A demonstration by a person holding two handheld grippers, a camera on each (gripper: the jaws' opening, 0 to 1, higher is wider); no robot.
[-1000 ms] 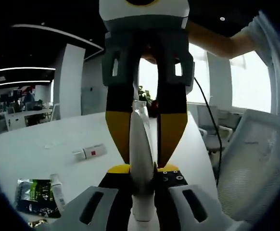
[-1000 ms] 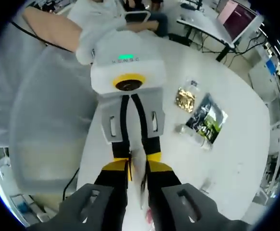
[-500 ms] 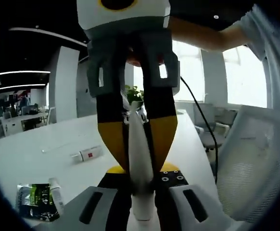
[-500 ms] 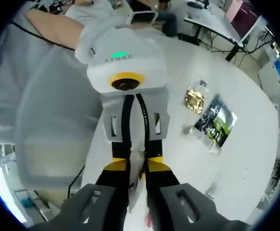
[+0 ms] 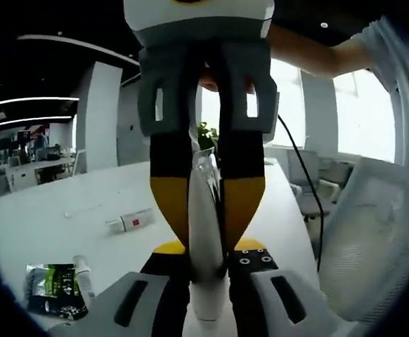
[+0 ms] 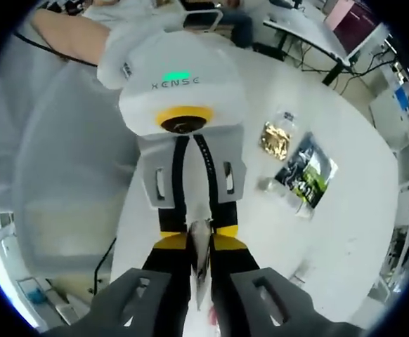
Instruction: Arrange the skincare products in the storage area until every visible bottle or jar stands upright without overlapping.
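- The white tube hangs in the air between both grippers, above the white table.
- The left gripper pinches its cap end; the right gripper pinches the flat crimped end.
- Judged light, soft and squeezable, so best gripped near the stiffer cap.

Left gripper: rises from 6 o'clock in the left gripper view, grey jaws drawn close on a white tube (cap end toward the camera). Right gripper: enters the same view from 12 o'clock, yellow-tipped jaws pinching the tube's upper half from both sides. In the right gripper view the left gripper points down from 12 o'clock to meet the right gripper. A bare forearm runs toward 2 o'clock.
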